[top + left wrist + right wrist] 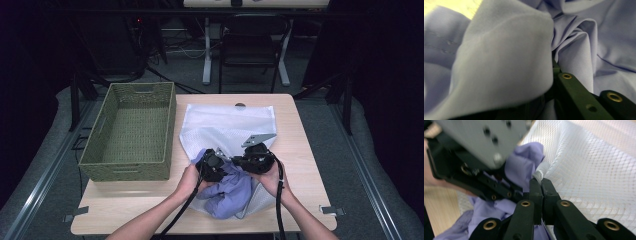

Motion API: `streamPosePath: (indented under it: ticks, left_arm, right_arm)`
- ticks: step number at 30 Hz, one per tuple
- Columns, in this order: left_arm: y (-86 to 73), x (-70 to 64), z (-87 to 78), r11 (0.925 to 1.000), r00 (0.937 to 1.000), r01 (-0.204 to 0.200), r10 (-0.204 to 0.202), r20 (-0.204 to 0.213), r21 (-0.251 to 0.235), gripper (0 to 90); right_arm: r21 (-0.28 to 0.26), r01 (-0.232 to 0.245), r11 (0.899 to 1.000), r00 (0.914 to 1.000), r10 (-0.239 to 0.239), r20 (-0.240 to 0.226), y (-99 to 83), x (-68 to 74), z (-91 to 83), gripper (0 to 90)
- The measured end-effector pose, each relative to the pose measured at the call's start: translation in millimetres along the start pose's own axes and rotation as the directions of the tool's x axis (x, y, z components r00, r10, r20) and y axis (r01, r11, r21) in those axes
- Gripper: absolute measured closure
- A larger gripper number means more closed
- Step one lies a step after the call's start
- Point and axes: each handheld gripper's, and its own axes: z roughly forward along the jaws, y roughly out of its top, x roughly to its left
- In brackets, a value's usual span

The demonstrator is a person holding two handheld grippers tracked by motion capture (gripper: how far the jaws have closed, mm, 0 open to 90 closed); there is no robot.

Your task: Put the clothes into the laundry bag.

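Lavender soft cloth garment (231,192) lies bunched at the mouth of the white mesh laundry bag (227,125), near the table's front edge. Right gripper (541,185) — jaws clamped on the bag's mesh rim. Left gripper (212,164) sits buried in the garment — grip state unclear. Green woven basket (131,132) stands left of the bag.

An empty-looking green woven basket (131,132) sits left on the wooden table (300,150).

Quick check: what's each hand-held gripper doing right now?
Left hand-held gripper: buried in the purple garment; open or closed cannot be told.
Right hand-held gripper: closed on the white mesh bag edge.
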Motion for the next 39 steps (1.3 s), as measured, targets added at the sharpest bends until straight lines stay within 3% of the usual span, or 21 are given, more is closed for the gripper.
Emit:
streamPosePath:
  ticks: [4, 7, 9, 15, 18, 21, 22, 24, 28, 30, 36, 39]
  left_arm:
    - [0.6, 2.7, -14.7, 0.9999, 1.0000, -0.004, 0.004, 0.005, -0.013, 72.3]
    - [-3.5, 8.1, -27.6, 0.9994, 0.9997, 0.024, -0.024, 0.006, -0.027, 60.6]
    - [-6.9, 12.1, -37.0, 0.9990, 0.9993, 0.036, -0.036, -0.007, -0.028, 50.8]
    - [-7.4, 20.0, -64.8, 0.9946, 0.9975, 0.049, -0.053, -0.045, -0.091, 38.4]
    - [-3.3, 21.7, -66.7, 0.9919, 0.9969, 0.055, -0.061, -0.049, -0.114, 32.8]
    - [1.3, 20.3, -60.7, 0.9934, 0.9976, 0.042, -0.048, -0.050, -0.106, 29.5]
    - [2.5, 19.4, -56.9, 0.9939, 0.9980, 0.032, -0.038, -0.052, -0.105, 30.2]
    - [3.2, 18.3, -49.6, 0.9945, 0.9988, 0.021, -0.025, -0.042, -0.103, 40.8]
    - [1.6, 17.1, -35.4, 0.9971, 0.9999, 0.009, -0.009, -0.008, -0.076, 76.9]
    - [0.9, 13.7, -29.9, 0.9977, 0.9999, -0.007, 0.007, -0.009, -0.067, 87.0]
    - [5.1, -0.5, -22.1, 0.9974, 0.9993, -0.030, 0.032, 0.019, -0.065, 88.1]
    - [5.7, -2.1, -13.2, 0.9980, 0.9994, -0.016, 0.018, 0.030, -0.061, 87.1]
  right_arm:
    - [0.028, 0.002, 1.000, 1.0000, -0.002, 0.003, -4.7, -3.2, 5.0, 88.6]
    - [0.029, -0.006, 1.000, 0.9999, 0.006, 0.008, -5.8, -5.9, 4.1, 88.6]
    - [0.028, -0.009, 1.000, 0.9999, 0.008, 0.011, -6.5, -7.5, 2.7, 88.7]
    - [0.031, -0.010, 0.999, 0.9999, 0.009, 0.010, -7.1, -8.2, 3.6, 88.6]
    - [0.032, -0.005, 0.999, 0.9999, 0.005, 0.009, -6.5, -7.1, 4.9, 88.6]
    - [0.033, -0.003, 0.999, 1.0000, 0.003, 0.008, -6.1, -6.3, 6.7, 88.6]
    - [0.034, -0.005, 0.999, 1.0000, 0.005, 0.007, -6.0, -6.0, 7.0, 88.6]
    - [0.034, 0.000, 0.999, 1.0000, 0.000, 0.007, -5.7, -5.6, 7.8, 88.6]
    - [0.034, 0.000, 0.999, 1.0000, 0.000, 0.005, -5.6, -5.1, 8.0, 88.7]
    - [0.032, 0.001, 0.999, 1.0000, -0.001, 0.008, -5.4, -4.9, 7.5, 88.6]
    - [-0.001, 0.003, 1.000, 0.9999, -0.003, 0.016, -1.8, -2.9, 2.3, 88.6]
    - [-0.021, 0.008, 1.000, 0.9998, -0.007, 0.019, 0.4, -0.1, -1.8, 88.6]
